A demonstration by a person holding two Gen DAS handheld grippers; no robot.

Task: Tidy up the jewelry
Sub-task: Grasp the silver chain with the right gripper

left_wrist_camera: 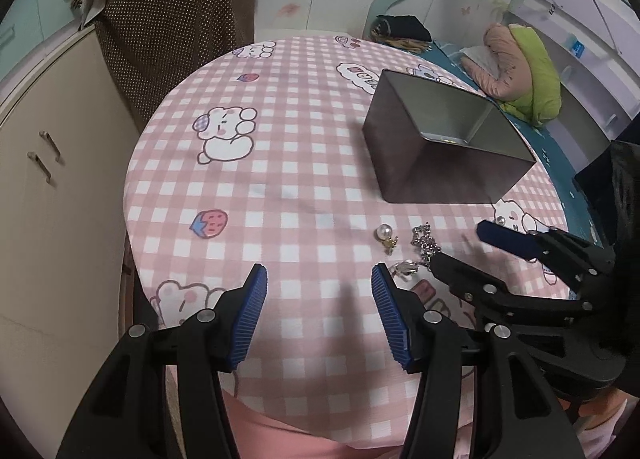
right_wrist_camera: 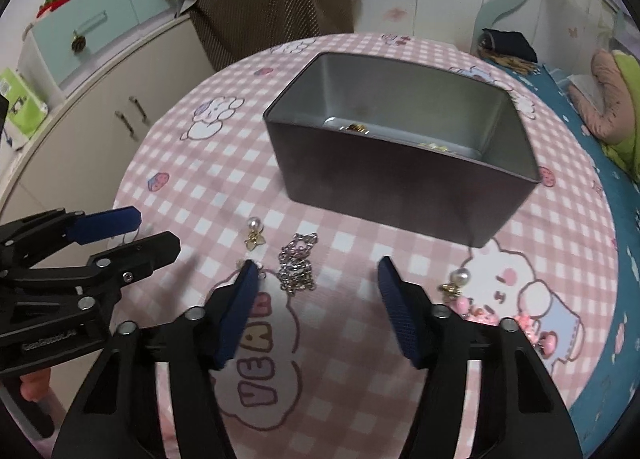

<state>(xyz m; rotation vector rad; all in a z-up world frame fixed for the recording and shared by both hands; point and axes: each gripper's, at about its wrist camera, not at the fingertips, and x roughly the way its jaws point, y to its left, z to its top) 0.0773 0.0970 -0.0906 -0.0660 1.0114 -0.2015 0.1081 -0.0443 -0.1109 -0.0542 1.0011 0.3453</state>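
A grey metal tin (right_wrist_camera: 400, 187) stands open on the pink checked tablecloth (right_wrist_camera: 224, 179), with small gold pieces (right_wrist_camera: 356, 127) on its bottom. In front of it lie a pearl earring (right_wrist_camera: 254, 225), a heap of silver chain (right_wrist_camera: 298, 267) and, further right, a second pearl earring (right_wrist_camera: 460, 279). My right gripper (right_wrist_camera: 318, 265) hangs open over the chain, which lies between its fingers with neither pad touching it. My left gripper (left_wrist_camera: 319, 273) is open and empty, just left of the pearl earring (left_wrist_camera: 383, 233) and the chain (left_wrist_camera: 425, 241). The tin (left_wrist_camera: 420, 163) is behind them.
Pink bead pieces (right_wrist_camera: 480, 311) lie by my right finger. A small clasp (left_wrist_camera: 406, 268) rests beside my left gripper's right finger. A brown dotted bag (left_wrist_camera: 168, 31) and a beige cabinet (left_wrist_camera: 48, 179) stand left of the round table; a bed with a pink and green cushion (left_wrist_camera: 520, 67) is at right.
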